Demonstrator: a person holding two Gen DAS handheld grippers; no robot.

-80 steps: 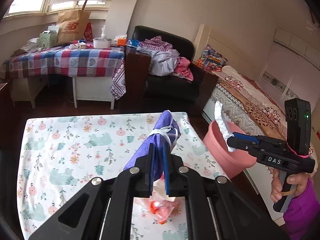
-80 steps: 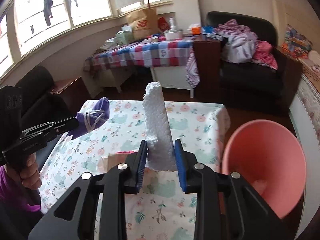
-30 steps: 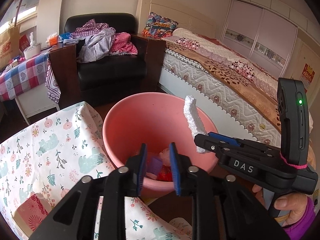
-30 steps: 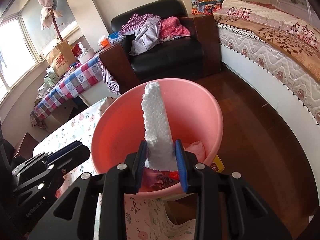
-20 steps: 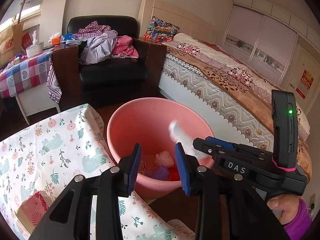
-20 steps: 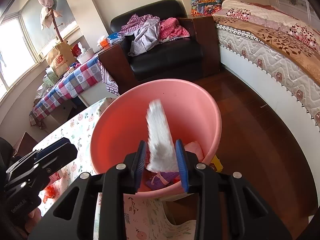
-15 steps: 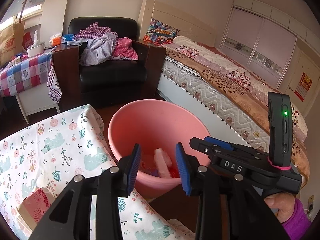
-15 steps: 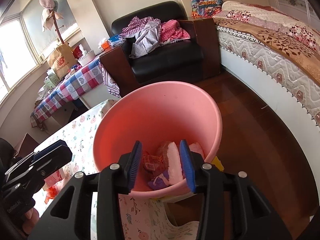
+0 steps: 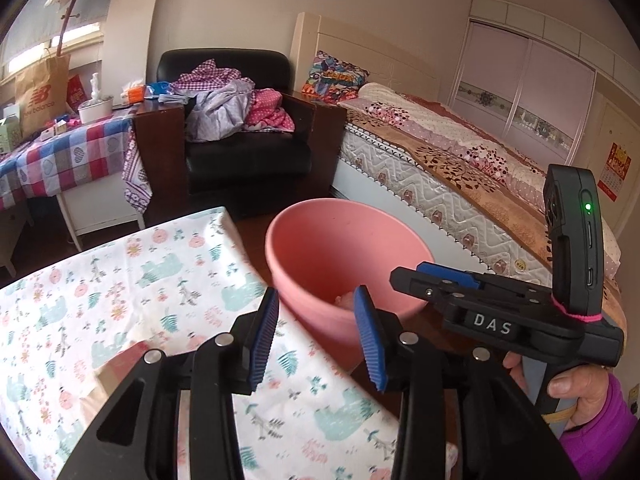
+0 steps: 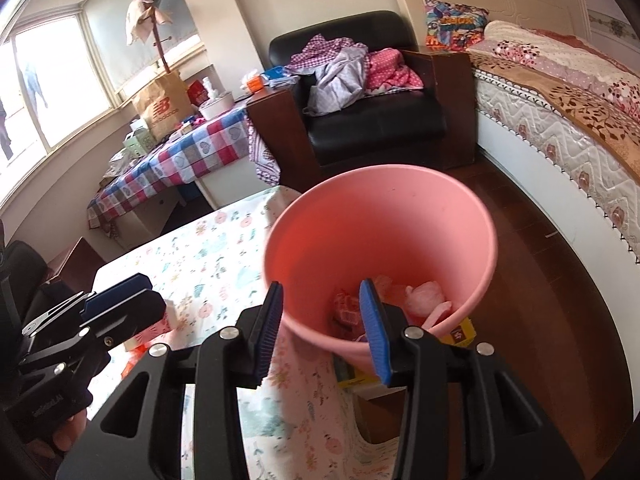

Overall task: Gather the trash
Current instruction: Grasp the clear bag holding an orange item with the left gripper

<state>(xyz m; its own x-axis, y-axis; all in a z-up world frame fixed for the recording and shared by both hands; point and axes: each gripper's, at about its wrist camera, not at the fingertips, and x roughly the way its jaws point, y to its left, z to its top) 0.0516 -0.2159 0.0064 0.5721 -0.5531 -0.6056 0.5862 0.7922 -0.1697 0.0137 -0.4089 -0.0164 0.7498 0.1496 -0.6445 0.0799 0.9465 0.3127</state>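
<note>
**Two empty grippers beside the filled bin**

Several scraps remained on the table (image 10: 224,248) at the left: we saw a pink-and-red packet (image 10: 154,330) by our left gripper (image 9: 316,330), its jaws wide apart and empty. Rightward, the pink bin (image 10: 400,184) already held the collected trash (image 10: 424,294). Our right gripper (image 10: 326,320) stood equally wide. Seconds earlier, we had carried a purple bundle and a foam strip; both had since dropped in.
</note>
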